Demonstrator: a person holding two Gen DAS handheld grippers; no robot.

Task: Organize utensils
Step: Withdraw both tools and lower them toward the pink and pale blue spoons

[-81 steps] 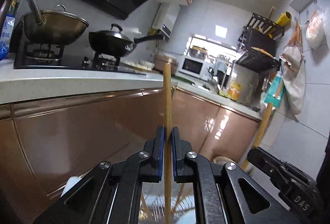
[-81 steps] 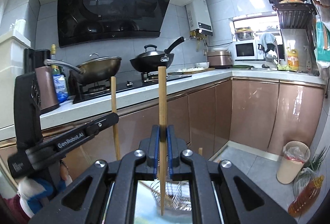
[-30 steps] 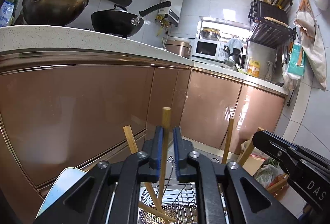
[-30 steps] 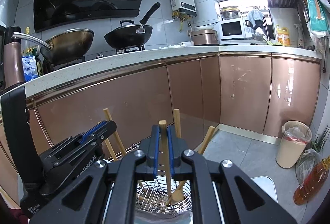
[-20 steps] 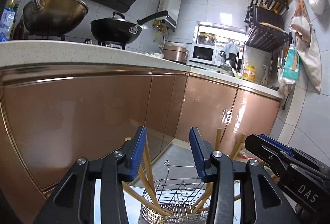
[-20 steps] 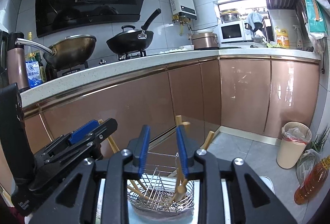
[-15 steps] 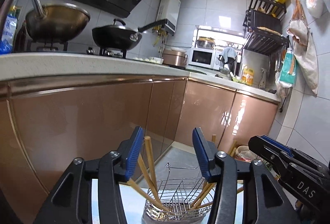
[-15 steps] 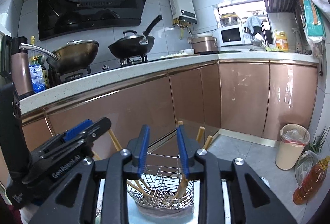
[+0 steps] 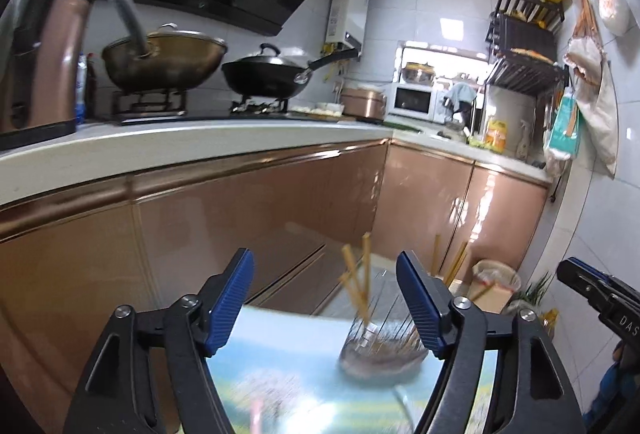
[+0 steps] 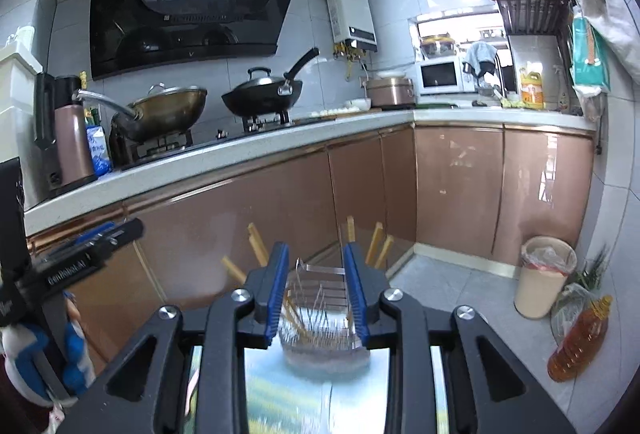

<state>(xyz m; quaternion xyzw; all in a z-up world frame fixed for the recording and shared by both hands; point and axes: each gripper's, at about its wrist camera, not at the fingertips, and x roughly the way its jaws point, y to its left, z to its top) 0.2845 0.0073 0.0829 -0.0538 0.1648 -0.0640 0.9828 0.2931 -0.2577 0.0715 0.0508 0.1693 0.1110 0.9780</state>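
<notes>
A round wire utensil basket (image 9: 382,350) stands on a printed mat (image 9: 288,366) and holds several wooden chopsticks (image 9: 358,286) that lean out of it. My left gripper (image 9: 325,298) is open and empty, above and behind the basket. My right gripper (image 10: 316,286) is open and empty, right over the same basket (image 10: 320,314); chopsticks (image 10: 258,244) stick up on both sides of its fingers. Each gripper shows at the edge of the other's view.
A white countertop (image 10: 248,150) over copper cabinet doors (image 10: 456,194) runs along the back, with a brass wok (image 10: 168,112), a black wok (image 10: 264,96) and a thermos (image 10: 72,146). A bin (image 10: 544,276) and an oil bottle (image 10: 580,342) stand on the floor at right.
Both grippers held a chopstick upright, lowered it into the basket, then opened and let go. Since then both have pulled back and up, and the left has opened wider.
</notes>
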